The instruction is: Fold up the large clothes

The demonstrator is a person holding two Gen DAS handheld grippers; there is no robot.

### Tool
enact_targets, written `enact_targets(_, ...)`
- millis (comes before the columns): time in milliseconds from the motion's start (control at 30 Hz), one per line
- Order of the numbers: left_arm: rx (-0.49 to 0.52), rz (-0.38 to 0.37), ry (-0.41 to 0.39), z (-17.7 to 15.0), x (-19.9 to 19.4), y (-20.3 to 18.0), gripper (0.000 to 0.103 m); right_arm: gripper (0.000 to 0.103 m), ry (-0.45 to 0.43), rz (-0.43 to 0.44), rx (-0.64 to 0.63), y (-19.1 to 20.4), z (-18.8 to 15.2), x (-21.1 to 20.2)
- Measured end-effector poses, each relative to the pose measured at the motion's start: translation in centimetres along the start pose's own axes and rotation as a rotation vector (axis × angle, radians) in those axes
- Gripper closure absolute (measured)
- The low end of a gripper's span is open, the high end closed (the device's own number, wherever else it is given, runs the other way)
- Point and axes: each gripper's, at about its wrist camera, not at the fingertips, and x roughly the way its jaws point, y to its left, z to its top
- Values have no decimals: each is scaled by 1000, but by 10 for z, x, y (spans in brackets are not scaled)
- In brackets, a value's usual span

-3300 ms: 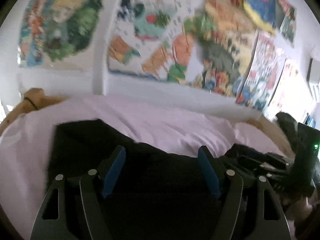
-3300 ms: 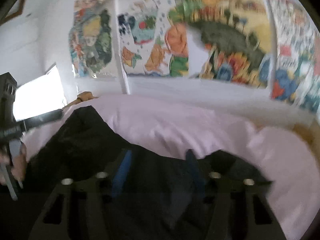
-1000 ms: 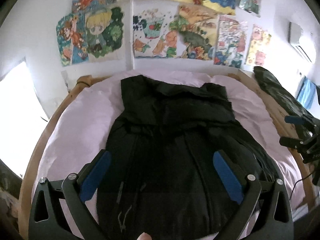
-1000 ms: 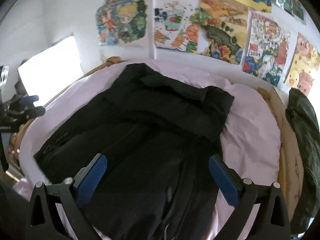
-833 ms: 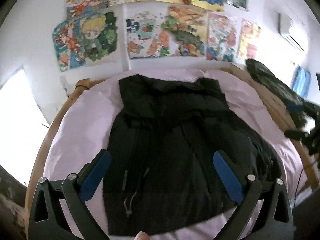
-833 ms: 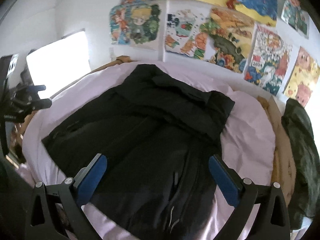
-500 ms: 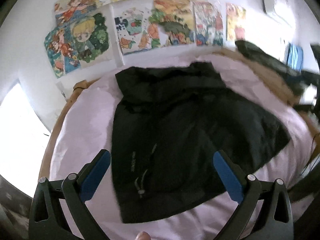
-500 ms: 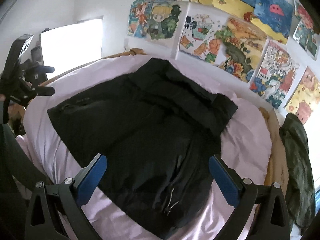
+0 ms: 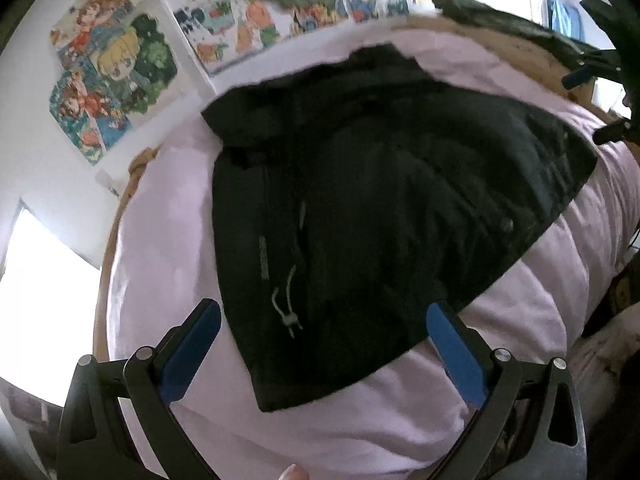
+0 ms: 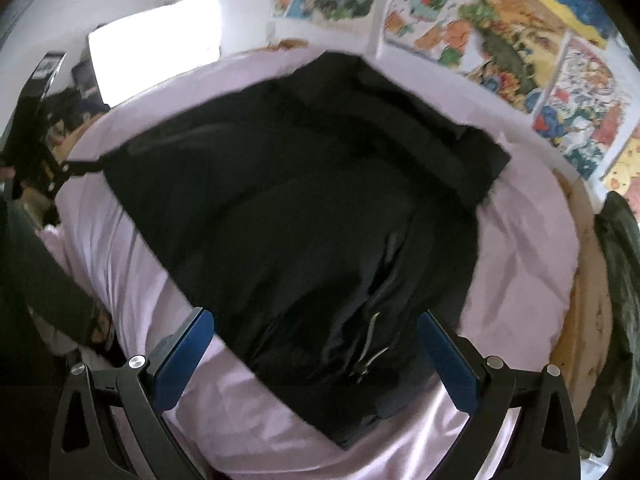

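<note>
High above the bed [image 9: 168,240], the left tongs [image 9: 320,344] and right tongs [image 10: 316,344] have let go, pulled back and hang spread, empty. Below them, the black jacket [image 9: 380,200] now lies folded on the pink sheet, ready for another fold.

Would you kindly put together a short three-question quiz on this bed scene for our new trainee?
1. True or false: the left gripper is clamped on the black jacket.
2. Multiple choice: what does the jacket lie on? A) a wooden floor B) a pale pink sheet C) a green rug
3. Fill in: the wall behind the bed is covered with colourful ____.

Key:
1. False; its fingers are spread wide and hold nothing, and the same goes for the right gripper.
2. B
3. posters
</note>
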Motion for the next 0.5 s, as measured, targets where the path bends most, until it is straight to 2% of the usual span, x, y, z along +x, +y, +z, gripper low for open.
enact_targets(100, 8, -12, 47, -6, 12, -2, 2, 0, 62, 23, -65, 15, -7, 16)
enact_targets(233, 48, -47, 90, -13, 23, -8, 2, 0, 134, 13, -149, 33, -19, 37)
enact_targets(367, 127, -23, 137, -19, 36, -20, 2, 0, 190, -8, -171, 37, -28, 54)
enact_targets(500, 186, 13, 185, -30, 55, -27, 2, 0, 207, -7, -139, 31, -32, 59)
